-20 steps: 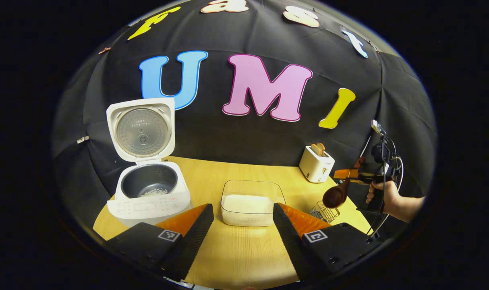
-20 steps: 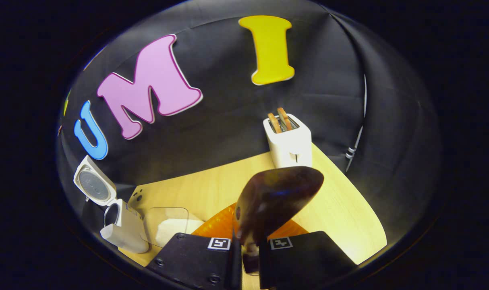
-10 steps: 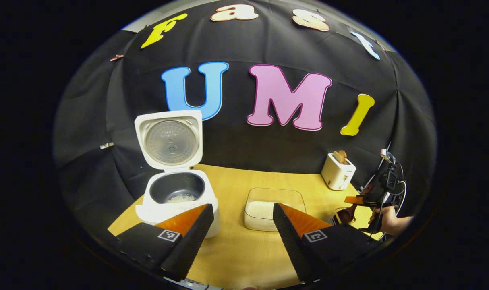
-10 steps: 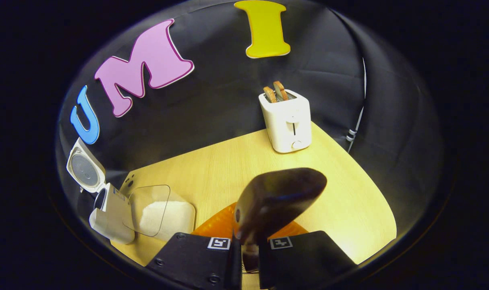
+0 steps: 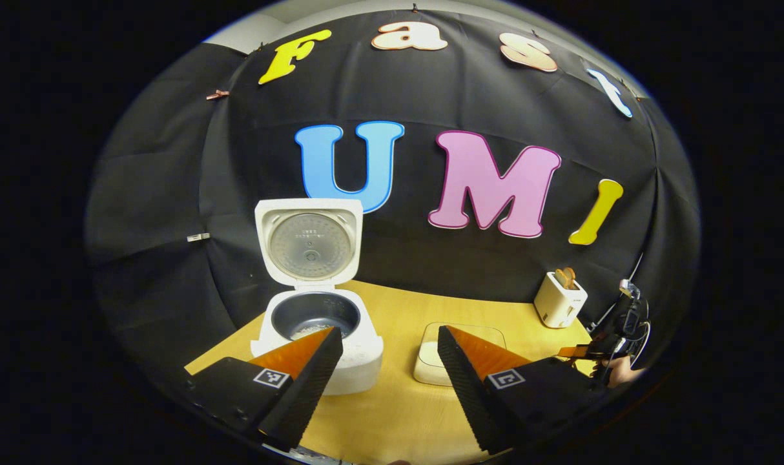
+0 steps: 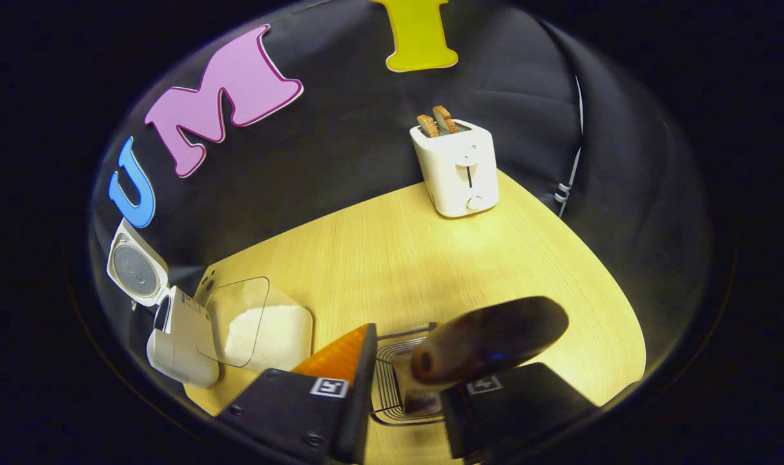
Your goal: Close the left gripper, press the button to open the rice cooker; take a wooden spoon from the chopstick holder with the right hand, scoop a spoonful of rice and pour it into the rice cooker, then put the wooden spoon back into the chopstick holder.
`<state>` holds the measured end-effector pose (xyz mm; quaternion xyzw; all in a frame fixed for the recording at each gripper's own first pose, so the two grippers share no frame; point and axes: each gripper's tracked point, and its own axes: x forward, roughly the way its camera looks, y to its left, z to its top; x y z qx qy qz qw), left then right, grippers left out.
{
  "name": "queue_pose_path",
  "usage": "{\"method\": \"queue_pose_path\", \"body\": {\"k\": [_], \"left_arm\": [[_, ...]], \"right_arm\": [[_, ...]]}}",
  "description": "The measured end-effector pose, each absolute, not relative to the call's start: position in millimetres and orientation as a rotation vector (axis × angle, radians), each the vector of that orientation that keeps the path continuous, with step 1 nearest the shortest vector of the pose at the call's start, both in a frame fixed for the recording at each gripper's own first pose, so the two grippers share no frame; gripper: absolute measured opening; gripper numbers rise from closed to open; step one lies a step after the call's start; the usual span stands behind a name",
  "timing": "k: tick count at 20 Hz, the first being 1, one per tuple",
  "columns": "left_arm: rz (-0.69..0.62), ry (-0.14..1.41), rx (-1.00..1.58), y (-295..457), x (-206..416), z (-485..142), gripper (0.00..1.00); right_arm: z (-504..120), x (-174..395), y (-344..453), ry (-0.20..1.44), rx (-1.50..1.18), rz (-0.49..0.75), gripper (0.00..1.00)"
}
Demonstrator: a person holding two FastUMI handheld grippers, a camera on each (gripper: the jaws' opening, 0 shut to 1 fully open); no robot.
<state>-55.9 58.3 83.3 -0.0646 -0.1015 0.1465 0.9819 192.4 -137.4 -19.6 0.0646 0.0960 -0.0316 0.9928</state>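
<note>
Right gripper [image 6: 402, 387] fingers spread apart; dark wooden spoon [image 6: 489, 349] standing in wire chopstick holder [image 6: 392, 381] between them, contact unclear. Left gripper [image 5: 385, 368] fingers open, empty. White rice cooker [image 5: 314, 323] lid up on light wooden table [image 5: 398, 413]; clear rice container [image 6: 256, 329] beside it.

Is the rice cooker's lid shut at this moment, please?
No, the rice cooker has its lid standing upright, open above the pot.

Dark wooden spoon [image 6: 489, 349] stands tilted in wire chopstick holder [image 6: 392, 378]; rice cooker [image 5: 318, 323] open
</note>
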Motion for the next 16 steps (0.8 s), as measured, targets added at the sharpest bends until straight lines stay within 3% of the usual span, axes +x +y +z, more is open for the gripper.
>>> {"method": "queue_pose_path", "body": {"k": [2,4,7,16], "left_arm": [[0.302,-0.22,-0.141,76,-57,89,0.95],[0.307,-0.234,-0.153,98,-56,97,0.95],[0.32,-0.247,-0.172,140,-44,112,0.95],[0.332,-0.308,-0.139,258,10,209,0.95]], "right_arm": [[-18,183,-135,0.192,0.13,-0.067,0.52],[-15,171,-141,0.185,0.13,-0.1,0.92],[-5,146,-148,0.16,0.167,-0.153,0.99],[30,53,-146,0.004,0.221,-0.305,0.98]]}}
